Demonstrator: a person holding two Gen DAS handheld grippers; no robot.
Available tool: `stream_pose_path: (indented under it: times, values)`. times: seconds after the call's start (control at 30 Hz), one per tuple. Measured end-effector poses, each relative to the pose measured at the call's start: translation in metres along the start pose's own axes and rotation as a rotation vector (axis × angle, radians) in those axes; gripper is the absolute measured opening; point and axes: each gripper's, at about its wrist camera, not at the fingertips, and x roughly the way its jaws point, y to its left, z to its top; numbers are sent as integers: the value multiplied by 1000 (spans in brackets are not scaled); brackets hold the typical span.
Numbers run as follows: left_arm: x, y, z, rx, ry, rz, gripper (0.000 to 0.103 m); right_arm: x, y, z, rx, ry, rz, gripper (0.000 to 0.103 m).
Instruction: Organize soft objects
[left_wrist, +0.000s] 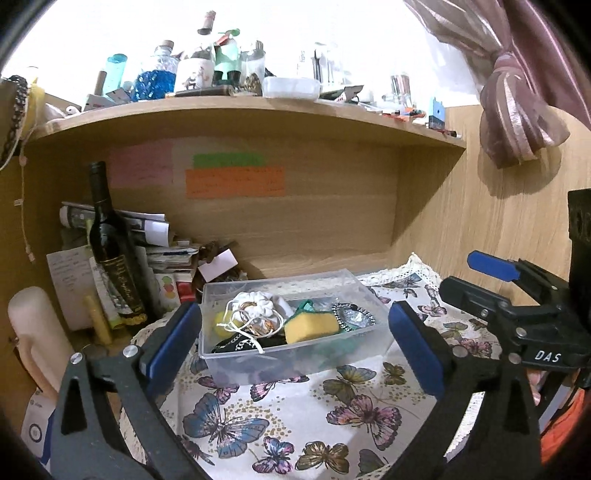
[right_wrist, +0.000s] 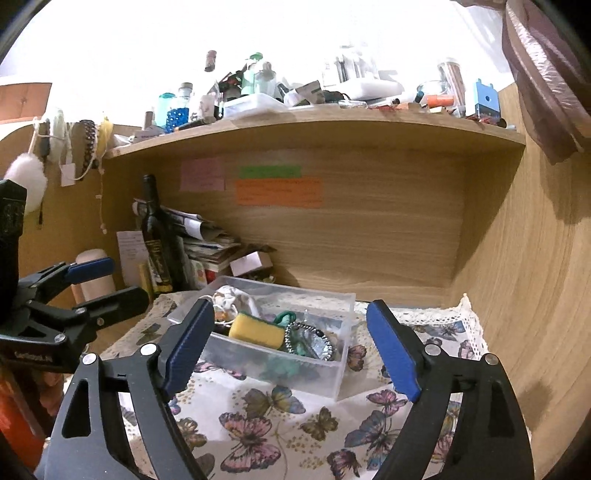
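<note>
A clear plastic box holding a yellow sponge, a white pouch and other soft items sits on a butterfly cloth, straight ahead of both grippers. The left gripper and right gripper are spread wide and empty. The box's long side runs across the left gripper, which looks slightly nearer.

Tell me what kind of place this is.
Probably a home desk nook: a cluttered wooden shelf above, sticky notes on the back panel, and a butterfly-print cloth under a clear plastic bin.
</note>
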Motion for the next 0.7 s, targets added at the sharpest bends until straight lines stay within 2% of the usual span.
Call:
stream_pose_path:
  times: [0.07,0.7]
  values:
    - [-3,-1,-2,-3,-5,1,103,-5,0,-2,6,-7,5,87]
    - [-12,2,-4,-20,-15,0,103,-13,1,-5,19,-21,7,91]
